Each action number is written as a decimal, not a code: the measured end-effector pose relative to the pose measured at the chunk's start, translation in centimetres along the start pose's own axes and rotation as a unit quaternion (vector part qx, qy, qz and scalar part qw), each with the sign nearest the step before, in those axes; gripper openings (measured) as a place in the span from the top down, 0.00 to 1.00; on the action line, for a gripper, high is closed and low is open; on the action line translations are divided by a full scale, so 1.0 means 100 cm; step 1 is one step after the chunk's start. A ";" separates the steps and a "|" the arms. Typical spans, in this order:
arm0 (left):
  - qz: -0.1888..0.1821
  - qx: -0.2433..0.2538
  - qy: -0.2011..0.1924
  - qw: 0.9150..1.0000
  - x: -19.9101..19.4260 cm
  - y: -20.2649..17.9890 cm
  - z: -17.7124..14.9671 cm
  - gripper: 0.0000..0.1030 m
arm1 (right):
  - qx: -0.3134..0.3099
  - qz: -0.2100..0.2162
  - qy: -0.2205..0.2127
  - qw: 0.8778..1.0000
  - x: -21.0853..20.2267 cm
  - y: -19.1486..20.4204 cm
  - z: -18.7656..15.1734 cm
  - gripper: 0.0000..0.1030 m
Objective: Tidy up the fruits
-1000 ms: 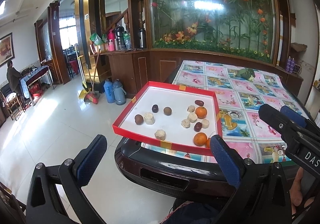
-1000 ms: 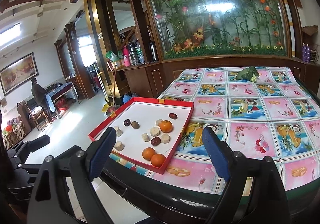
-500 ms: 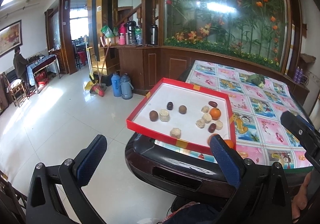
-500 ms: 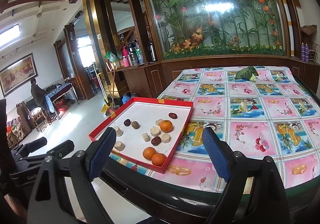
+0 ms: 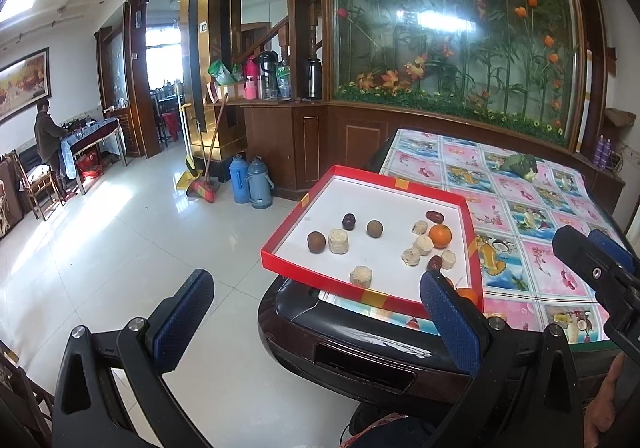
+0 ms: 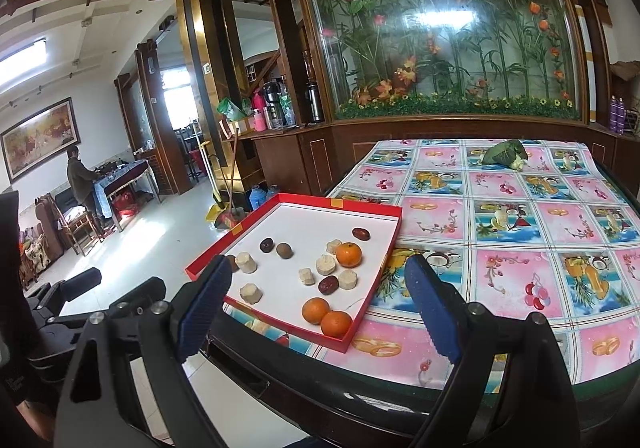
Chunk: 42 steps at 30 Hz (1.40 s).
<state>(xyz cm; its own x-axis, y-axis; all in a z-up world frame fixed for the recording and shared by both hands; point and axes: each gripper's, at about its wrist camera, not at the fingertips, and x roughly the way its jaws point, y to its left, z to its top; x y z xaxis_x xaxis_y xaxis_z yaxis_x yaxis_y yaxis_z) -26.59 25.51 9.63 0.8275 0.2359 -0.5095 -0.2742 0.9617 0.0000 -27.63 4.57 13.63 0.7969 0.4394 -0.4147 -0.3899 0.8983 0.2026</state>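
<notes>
A shallow red tray [image 5: 394, 189] [image 6: 396, 232] with a white floor lies on the table's near left corner, overhanging the edge. In it are three oranges, one further back [image 6: 348, 254] [image 5: 440, 235] and two together at the near corner [image 6: 316, 310], plus dark red dates [image 6: 361, 233], brown round fruits [image 5: 375, 228] and several pale cylinder pieces [image 5: 338, 240]. My left gripper [image 5: 316, 324] hangs open in front of the table edge, nothing between its fingers. My right gripper [image 6: 316, 306] is open too, short of the tray, empty.
The table [image 6: 520, 248] carries a pink and blue patterned cloth; a green vegetable [image 6: 505, 153] lies at its far end. Tiled floor lies left of the table. Two blue flasks [image 5: 250, 184] and a broom [image 5: 204, 190] stand by the wooden cabinet. A person [image 5: 47, 136] stands far left.
The left gripper has swung left and drawn back, so the tray sits further right in its view. The right gripper has barely moved. Both stay open.
</notes>
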 end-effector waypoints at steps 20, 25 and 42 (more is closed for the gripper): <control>0.005 -0.028 0.030 0.999 0.036 0.021 0.015 0.00 | -0.026 0.007 0.022 0.999 0.047 0.024 0.013 0.14; -0.015 0.012 0.031 0.999 0.048 0.011 0.021 0.00 | 0.002 -0.024 0.023 0.999 0.051 0.017 0.018 0.14; -0.087 0.080 0.030 0.992 0.078 0.011 0.038 0.00 | 0.035 -0.096 0.035 0.994 0.074 0.022 0.025 0.14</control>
<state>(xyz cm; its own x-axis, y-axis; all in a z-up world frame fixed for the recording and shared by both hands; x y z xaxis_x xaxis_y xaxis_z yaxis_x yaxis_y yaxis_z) -18.58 28.92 8.90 0.8230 0.0592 -0.5649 -0.0430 0.9982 0.0420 -21.44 9.75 13.25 0.8184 0.2604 -0.5122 -0.1986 0.9647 0.1731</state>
